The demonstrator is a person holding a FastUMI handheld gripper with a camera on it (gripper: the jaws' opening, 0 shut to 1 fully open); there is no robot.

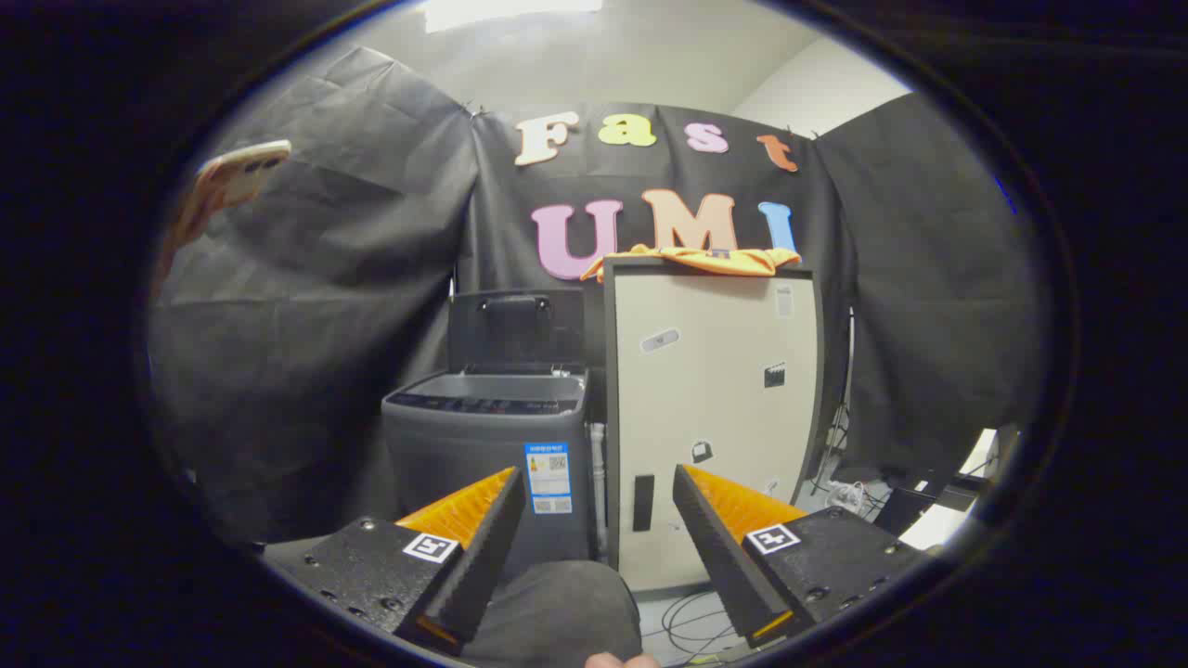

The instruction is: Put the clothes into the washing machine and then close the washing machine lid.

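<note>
Facing washing machine, label seemingly unreadable, claw spread empty.

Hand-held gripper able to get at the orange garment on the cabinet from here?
Probably yes. The hand-held gripper is open and empty, the orange garment lies exposed on the cabinet top well beyond the fingers, nothing between; it must rise and advance.

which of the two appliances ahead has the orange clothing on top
The taller pale cabinet, on the right beyond the open gripper; orange clothing drapes its top. The lower grey washing machine beside it has its lid raised.
</note>
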